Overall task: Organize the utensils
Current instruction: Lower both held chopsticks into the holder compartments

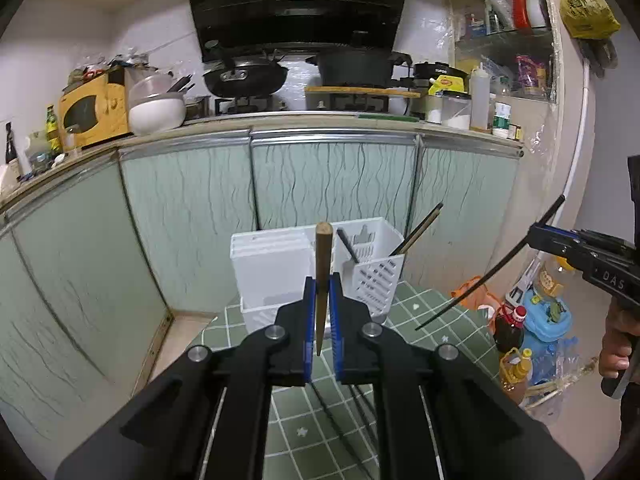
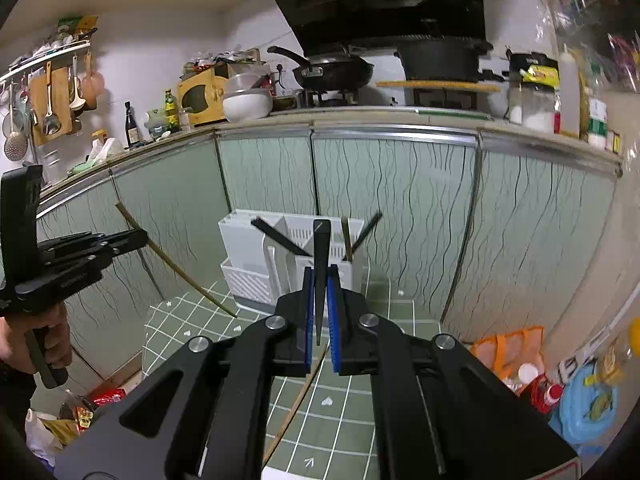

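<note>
Right then, both grippers were up above the small table with the green checked cloth, each clamped on a single chopstick. The left gripper had its blue pads pressed together on a brown wooden chopstick, which stood nearly upright in the centre of the left wrist view, its blunt end topmost and its tip hanging below the pads. The right gripper was closed the same way on a black chopstick, square end up, in the middle of its own view. From the left camera the right gripper showed at the right edge, the black chopstick slanting down towards the cloth, with the person's hand on the grip below. From the right camera the left gripper sat at the left edge, the brown chopstick angled down to the lower right. Just behind both, at the far edge of the table against the pale green cabinet doors, stood the white plastic utensil holder, with a few dark chopsticks leaning in its slotted right-hand compartment. More chopsticks lay flat on the cloth under the left gripper.
</note>
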Action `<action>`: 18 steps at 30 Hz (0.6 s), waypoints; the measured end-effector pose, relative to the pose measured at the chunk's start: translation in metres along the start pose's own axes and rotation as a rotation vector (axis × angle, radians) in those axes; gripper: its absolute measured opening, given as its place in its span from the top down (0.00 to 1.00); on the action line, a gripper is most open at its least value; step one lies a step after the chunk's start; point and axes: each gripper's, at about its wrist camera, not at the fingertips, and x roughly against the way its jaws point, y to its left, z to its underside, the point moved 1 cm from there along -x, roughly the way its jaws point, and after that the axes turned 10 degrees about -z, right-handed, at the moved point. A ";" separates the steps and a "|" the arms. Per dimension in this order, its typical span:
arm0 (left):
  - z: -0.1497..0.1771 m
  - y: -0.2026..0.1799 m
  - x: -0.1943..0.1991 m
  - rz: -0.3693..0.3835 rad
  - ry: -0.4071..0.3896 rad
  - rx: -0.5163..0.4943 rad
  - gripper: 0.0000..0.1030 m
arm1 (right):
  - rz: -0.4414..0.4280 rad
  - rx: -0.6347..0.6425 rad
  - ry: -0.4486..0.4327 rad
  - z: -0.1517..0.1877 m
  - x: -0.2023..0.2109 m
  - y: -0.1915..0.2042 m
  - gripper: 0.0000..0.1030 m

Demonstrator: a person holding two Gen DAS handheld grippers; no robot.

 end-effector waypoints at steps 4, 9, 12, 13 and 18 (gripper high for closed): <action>-0.018 -0.003 -0.005 0.034 0.002 0.023 0.92 | -0.001 0.017 -0.001 -0.020 -0.003 -0.001 0.94; -0.039 -0.008 -0.014 0.074 0.006 0.032 0.92 | -0.006 0.031 -0.012 -0.044 -0.009 -0.003 0.94; -0.051 -0.014 -0.019 0.099 0.004 0.038 0.92 | -0.022 0.016 -0.019 -0.058 -0.014 -0.008 0.94; -0.055 -0.016 -0.020 0.107 0.002 0.036 0.92 | -0.026 0.011 -0.023 -0.063 -0.017 -0.010 0.94; -0.084 -0.019 -0.030 0.149 -0.008 0.086 0.92 | -0.026 0.014 -0.036 -0.084 -0.028 -0.018 0.94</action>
